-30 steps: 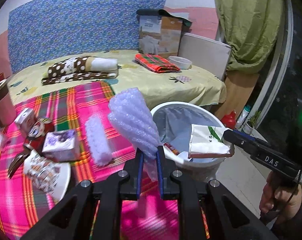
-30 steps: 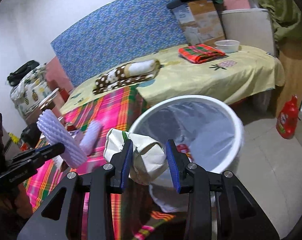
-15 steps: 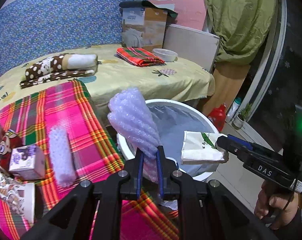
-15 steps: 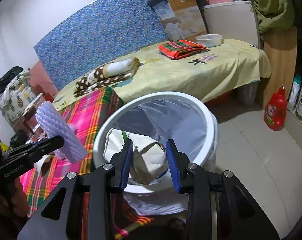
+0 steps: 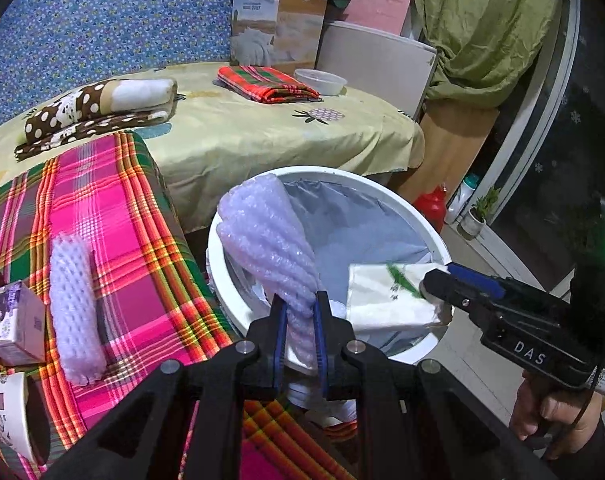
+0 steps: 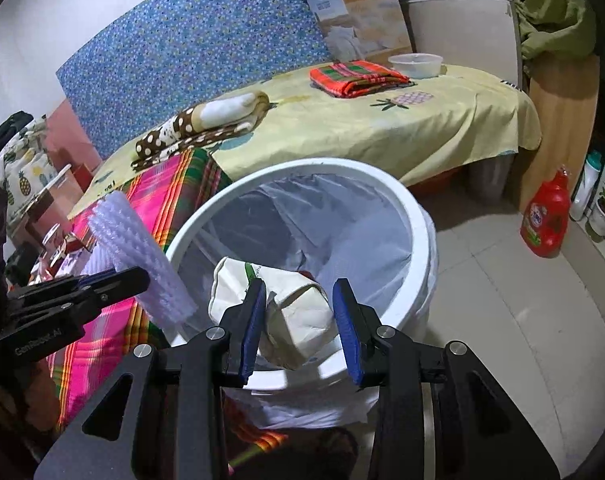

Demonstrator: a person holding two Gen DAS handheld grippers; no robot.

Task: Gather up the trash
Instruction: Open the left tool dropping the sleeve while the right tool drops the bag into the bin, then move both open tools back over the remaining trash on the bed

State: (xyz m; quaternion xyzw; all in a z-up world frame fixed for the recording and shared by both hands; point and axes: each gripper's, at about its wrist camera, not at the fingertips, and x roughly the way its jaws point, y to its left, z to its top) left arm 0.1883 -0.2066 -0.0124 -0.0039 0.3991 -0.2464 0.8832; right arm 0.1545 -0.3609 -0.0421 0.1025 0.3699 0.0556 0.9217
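Observation:
A white bin (image 5: 422,220) with a grey liner stands beside the plaid-covered table. My left gripper (image 5: 299,312) is shut on a lilac bubble-wrap roll (image 5: 266,236), which sticks up over the bin's left rim. In the right wrist view the same roll (image 6: 142,248) juts from the left gripper (image 6: 138,276) at the bin's (image 6: 418,216) edge. My right gripper (image 6: 300,300) is shut on a crumpled white paper carton (image 6: 302,312) over the bin's near side. The left wrist view shows that carton (image 5: 382,296) above the bin's right part, with the right gripper (image 5: 434,284) on it.
On the pink plaid cloth (image 5: 114,216) lie a second white foam roll (image 5: 72,304), a purple carton (image 5: 10,320) and a printed paper cup (image 5: 2,404). A yellow-sheeted bed (image 5: 262,128) is behind. A red detergent bottle (image 6: 546,220) stands on the tiled floor right of the bin.
Both grippers have carried their loads forward and down over the bin, which now looks nearer and larger. The table items have slid to the left edge of the left wrist view.

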